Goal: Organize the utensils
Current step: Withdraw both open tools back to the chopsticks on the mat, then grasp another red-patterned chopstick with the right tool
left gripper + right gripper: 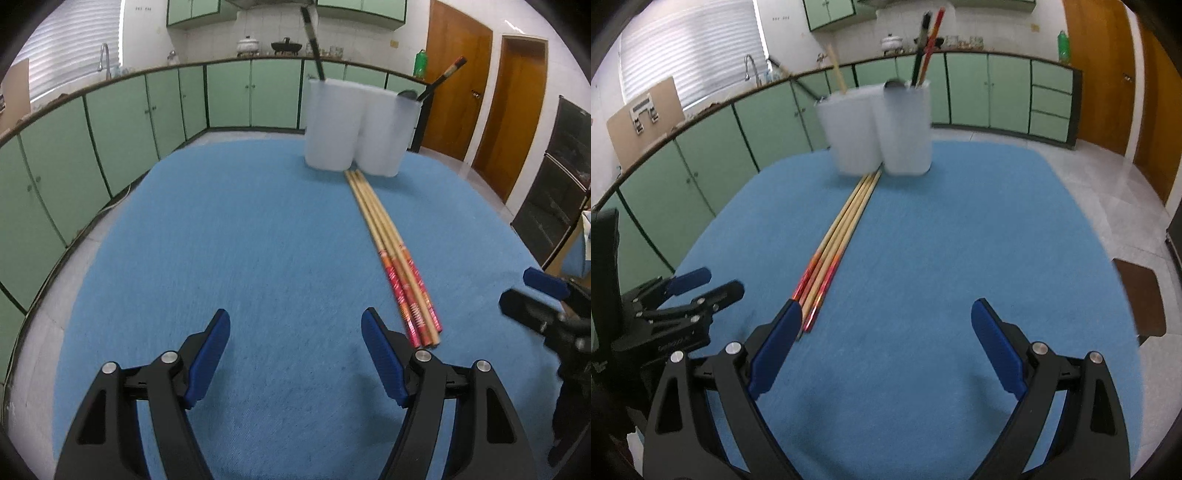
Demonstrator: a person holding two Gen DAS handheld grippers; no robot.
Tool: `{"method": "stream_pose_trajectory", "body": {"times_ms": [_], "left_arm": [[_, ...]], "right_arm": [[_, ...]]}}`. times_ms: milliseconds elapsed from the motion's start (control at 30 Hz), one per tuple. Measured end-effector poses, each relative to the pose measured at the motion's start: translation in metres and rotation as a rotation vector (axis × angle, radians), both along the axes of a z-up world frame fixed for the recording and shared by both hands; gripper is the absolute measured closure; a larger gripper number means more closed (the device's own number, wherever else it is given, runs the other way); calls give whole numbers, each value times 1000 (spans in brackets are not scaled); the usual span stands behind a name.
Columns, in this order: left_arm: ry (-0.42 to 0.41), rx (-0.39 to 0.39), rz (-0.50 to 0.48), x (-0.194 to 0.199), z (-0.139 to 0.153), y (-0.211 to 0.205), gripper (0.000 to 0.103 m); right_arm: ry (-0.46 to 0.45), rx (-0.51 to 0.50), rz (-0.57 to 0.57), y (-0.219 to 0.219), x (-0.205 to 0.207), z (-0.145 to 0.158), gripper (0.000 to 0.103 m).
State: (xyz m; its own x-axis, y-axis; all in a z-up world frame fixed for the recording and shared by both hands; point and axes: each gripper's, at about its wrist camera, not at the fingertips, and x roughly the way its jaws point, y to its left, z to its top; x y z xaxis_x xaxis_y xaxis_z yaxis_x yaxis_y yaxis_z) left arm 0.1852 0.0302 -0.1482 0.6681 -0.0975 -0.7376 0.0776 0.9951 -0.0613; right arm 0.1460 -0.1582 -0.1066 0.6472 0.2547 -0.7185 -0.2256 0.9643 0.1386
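Right wrist: right gripper (886, 321) apart, left gripper (295, 325) apart | chopsticks (836, 251) bunched tight | risk: grabbing several, scattering them.

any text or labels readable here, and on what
Nothing can be read for certain.
Chopsticks: printing on the red ends, too blurred to read.
Left gripper: faint embossed lettering on its body, too small to read.
Green bottle: label too small to read.
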Motion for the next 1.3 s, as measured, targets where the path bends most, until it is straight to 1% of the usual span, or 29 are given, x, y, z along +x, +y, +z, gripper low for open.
{"method": "stream_pose_trajectory", "body": {"times_ms": [67,167,567,800,933,1067,1167,1300], "left_arm": [[8,-6,4,-1,-2,2,31],[13,-6,6,-3,-1,4,30],[29,-24,14,-2,-3,9,29],[32,-31,24,-3,-3,13,28],[32,-27,26,-3,-3,15,28],[40,-25,24,-1,-4,14,28],[36,-15,18,-1,-3,12,28],[35,-17,21,-1,-3,13,27]], "right_arm": [[11,-11,2,6,1,-3,14],[30,-30,8,15,1,-10,20],[89,-124,29,31,7,-25,21],[85,-124,55,42,11,-24,21],[79,-105,42,38,12,-19,21],[62,-183,32,35,10,-19,21],[80,-202,42,40,10,-25,21],[79,-191,50,44,13,-24,21]]}}
